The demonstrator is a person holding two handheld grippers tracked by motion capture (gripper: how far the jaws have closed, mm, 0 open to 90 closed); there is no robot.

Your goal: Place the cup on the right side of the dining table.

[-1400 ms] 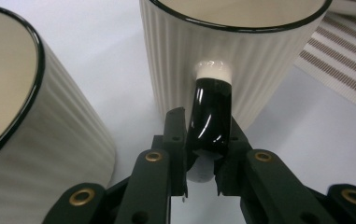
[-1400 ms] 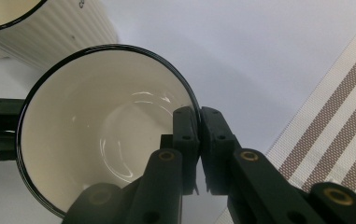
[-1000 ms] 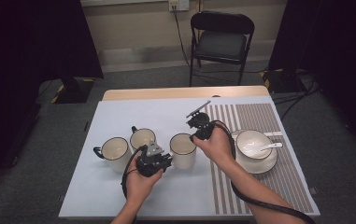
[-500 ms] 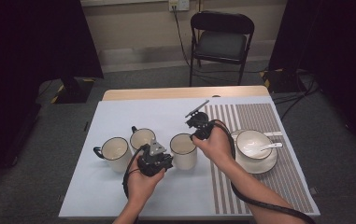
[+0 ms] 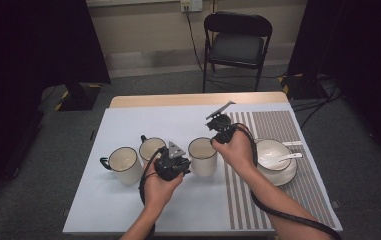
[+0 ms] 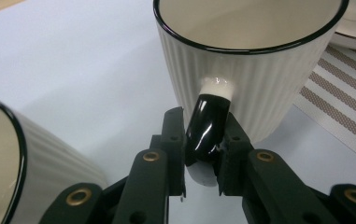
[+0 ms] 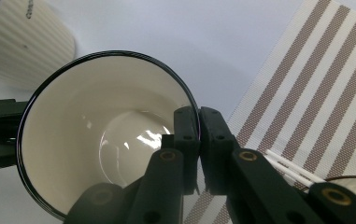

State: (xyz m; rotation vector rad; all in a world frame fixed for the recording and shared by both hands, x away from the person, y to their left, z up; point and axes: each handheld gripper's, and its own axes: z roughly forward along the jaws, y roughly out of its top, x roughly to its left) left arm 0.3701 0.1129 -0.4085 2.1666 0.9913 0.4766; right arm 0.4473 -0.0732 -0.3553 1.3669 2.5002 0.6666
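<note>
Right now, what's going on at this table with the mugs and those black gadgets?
A person is holding one mug with two hand-held tools. The left gripper is clamped on the mug's black handle, and the right gripper pinches its rim. Two more mugs stand beside it on the white mat. A bowl with a spoon sits on a plate on the striped placemat.
</note>
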